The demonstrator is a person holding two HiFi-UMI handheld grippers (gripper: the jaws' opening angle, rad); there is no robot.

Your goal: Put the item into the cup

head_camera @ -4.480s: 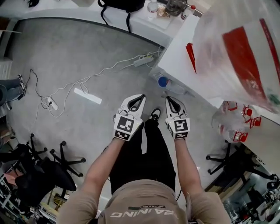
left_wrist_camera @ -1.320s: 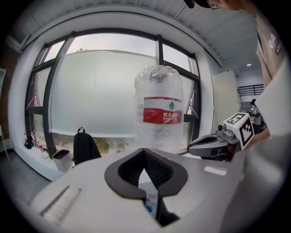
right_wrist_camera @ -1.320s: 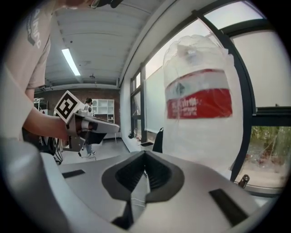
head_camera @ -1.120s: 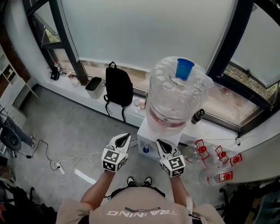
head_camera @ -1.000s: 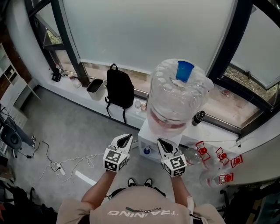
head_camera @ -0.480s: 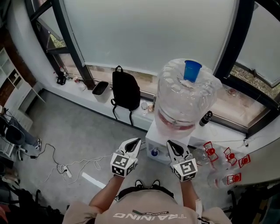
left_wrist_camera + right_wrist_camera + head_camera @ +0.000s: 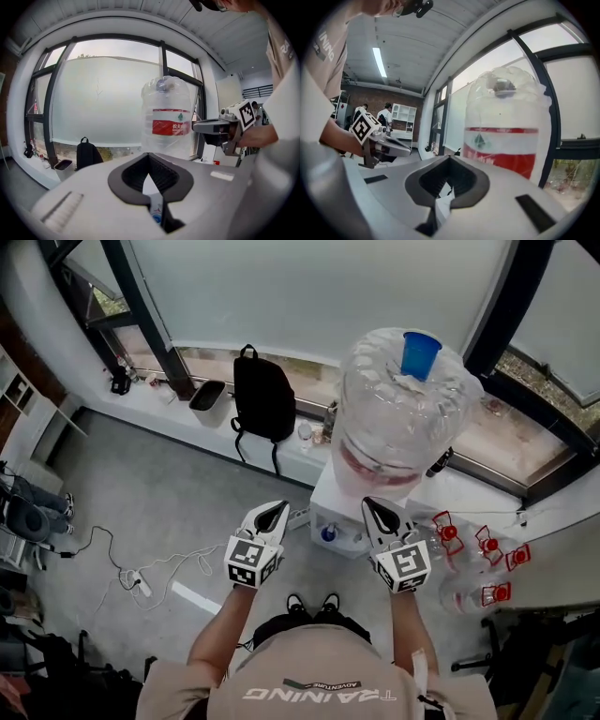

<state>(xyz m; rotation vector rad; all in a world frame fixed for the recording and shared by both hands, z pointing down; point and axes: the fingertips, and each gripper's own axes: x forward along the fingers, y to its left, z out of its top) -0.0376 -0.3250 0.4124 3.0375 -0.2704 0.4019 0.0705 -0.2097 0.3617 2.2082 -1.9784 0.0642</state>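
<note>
We are looking down on a grey floor [image 7: 169,474], with a wide frosted window [image 7: 309,287] filling 12 o'clock. A big clear water jug [image 7: 403,418] is sitting at 1 o'clock on a white dispenser [image 7: 342,517]. A black backpack [image 7: 262,399] is leaning under the sill at 11 o'clock. Empty bottles with red caps [image 7: 469,549] are lying at 3 o'clock. The blue cup [image 7: 421,352] is standing upright on top of the jug. We cannot tell which thing is the item.

We are holding both arms forward, level and side by side. The left gripper [image 7: 281,506] is pointing past the dispenser's left edge with its jaws together on nothing. The right gripper [image 7: 368,502] is pointing at the dispenser's front, jaws likewise together and empty.

The left gripper view [image 7: 149,157] is showing the jug's red label [image 7: 171,126], with the right gripper at 3 o'clock. The right gripper view [image 7: 450,159] is showing a brick wall [image 7: 365,96], white shelving [image 7: 405,117] and a ceiling light [image 7: 378,61] behind us, with the left gripper at 9 o'clock.
</note>
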